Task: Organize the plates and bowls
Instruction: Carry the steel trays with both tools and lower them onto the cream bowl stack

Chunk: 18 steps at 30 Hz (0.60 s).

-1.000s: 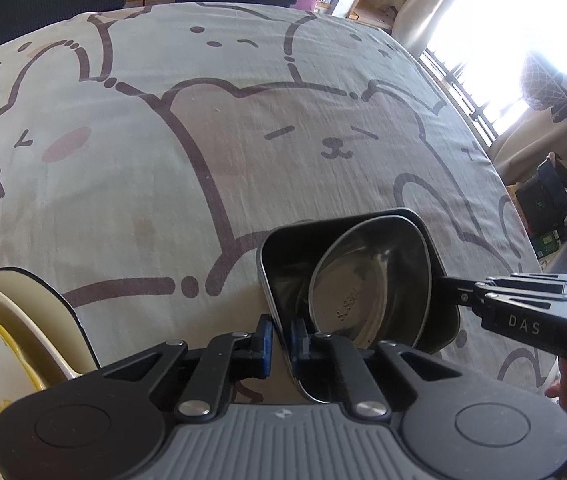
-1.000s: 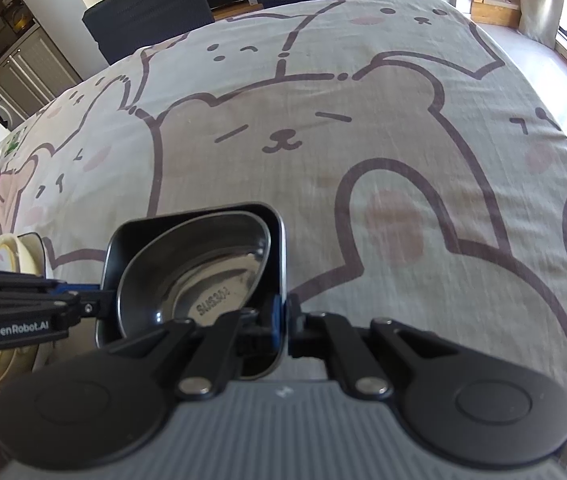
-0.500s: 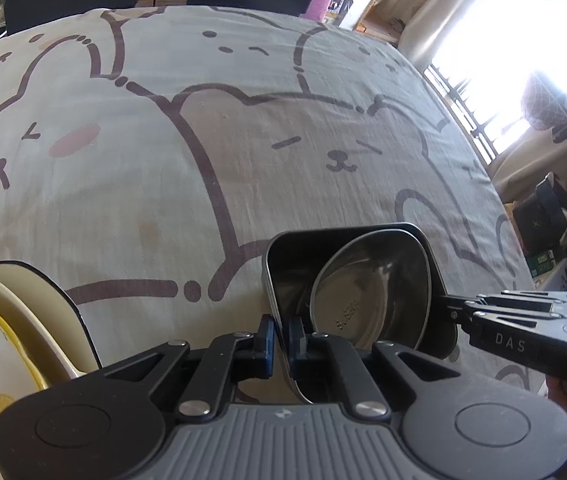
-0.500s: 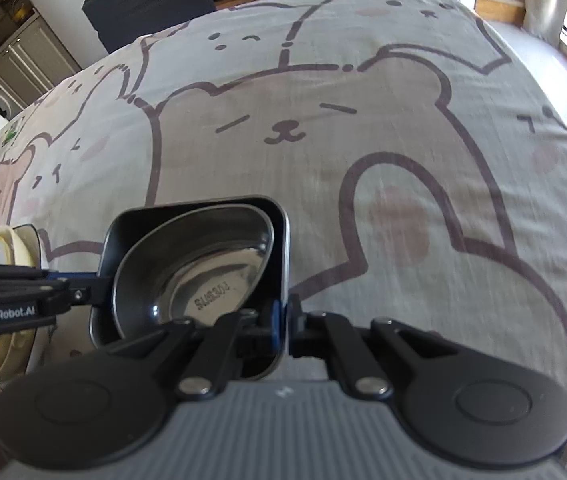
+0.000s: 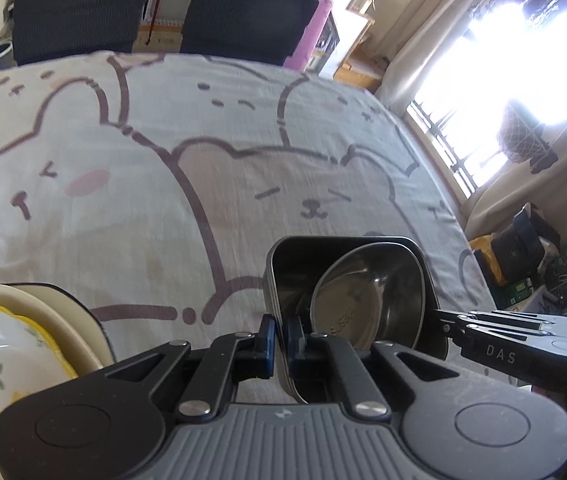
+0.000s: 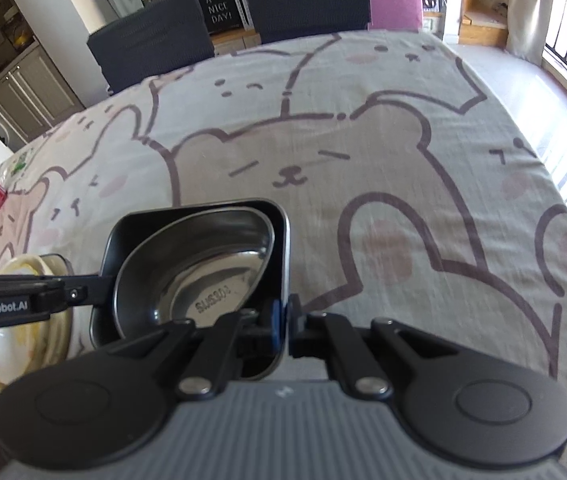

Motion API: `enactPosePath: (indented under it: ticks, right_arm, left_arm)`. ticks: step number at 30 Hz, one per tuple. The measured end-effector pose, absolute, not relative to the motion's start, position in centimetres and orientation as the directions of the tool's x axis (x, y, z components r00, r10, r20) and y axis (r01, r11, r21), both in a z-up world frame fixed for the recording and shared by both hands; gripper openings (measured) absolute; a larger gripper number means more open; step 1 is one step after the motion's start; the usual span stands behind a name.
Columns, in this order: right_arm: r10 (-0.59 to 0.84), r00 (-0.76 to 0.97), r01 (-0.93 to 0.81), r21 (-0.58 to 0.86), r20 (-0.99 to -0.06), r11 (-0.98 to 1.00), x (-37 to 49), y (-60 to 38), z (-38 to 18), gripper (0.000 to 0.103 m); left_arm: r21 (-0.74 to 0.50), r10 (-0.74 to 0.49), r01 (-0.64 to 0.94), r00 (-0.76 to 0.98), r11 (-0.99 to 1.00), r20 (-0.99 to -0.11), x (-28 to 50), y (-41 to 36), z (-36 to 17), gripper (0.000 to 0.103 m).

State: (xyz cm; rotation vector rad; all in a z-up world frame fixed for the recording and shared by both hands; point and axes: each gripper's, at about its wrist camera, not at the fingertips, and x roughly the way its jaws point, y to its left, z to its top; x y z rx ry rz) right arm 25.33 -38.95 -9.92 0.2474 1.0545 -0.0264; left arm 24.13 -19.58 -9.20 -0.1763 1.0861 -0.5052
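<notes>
Left wrist: left gripper (image 5: 279, 340) clamped on black square tray (image 5: 283, 268) rim, steel bowl (image 5: 367, 296) nested inside, ceramic stack (image 5: 23, 320) just beside at left; right wrist: right gripper (image 6: 282, 322) clamped on opposite rim, so merging with the stack looks left to do.

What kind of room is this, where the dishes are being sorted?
Most likely a dining area in a home. A table under a bear-print tablecloth has dark chairs at its far side, kitchen cabinets stand off to one side, and a curtained window lets in daylight.
</notes>
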Motion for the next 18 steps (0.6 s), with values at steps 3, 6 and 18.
enactPosePath:
  ticks: [3,6,18]
  right_arm:
    - [0.103,0.519,0.124,0.194,-0.848,0.973,24.9,-38.1,-8.7,0.004]
    - [0.113,0.544,0.104,0.201,-0.831,0.974,24.4,-37.0,-7.4,0.005]
    - [0.177,0.627,-0.026,0.208,-0.758,0.978,23.1,-29.9,-3.0,0.005]
  left_arm:
    - [-0.374,-0.474,0.306,0.398,0.876,-0.785,23.3,-18.4,-7.7,0.006]
    - [-0.365,-0.467,0.301,0.428,0.881,-0.774,22.6,-17.0,-6.3,0.006]
    - [-0.347,-0.411,0.223,0.544,0.911,-0.732,19.5,-9.6,-2.2,0.005]
